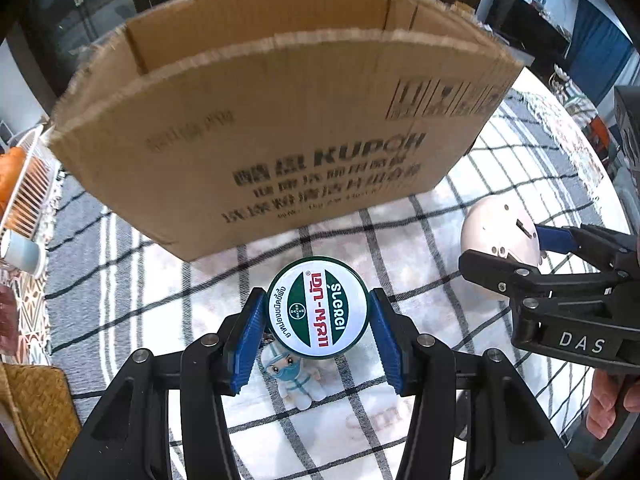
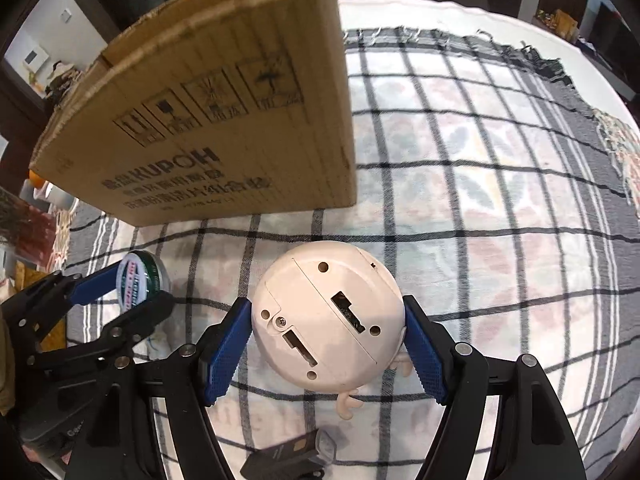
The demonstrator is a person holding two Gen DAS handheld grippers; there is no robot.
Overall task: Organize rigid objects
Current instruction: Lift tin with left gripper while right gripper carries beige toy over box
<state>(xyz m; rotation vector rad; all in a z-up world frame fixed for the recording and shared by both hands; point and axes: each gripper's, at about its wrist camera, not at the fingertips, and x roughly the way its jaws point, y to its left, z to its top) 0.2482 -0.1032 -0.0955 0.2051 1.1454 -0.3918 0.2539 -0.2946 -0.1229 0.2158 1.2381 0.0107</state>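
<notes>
Hiding behind the tin, figurine partly shows.

The tabletop is covered by a white cloth checked with dark lines and edged in grey with a fringe. Behind it, dark glass-fronted cabinet doors are seen, with a pale wall beside them. At the far right, a blue curtain and a dark low unit are made out. A woven mat lies at the left edge.
</notes>
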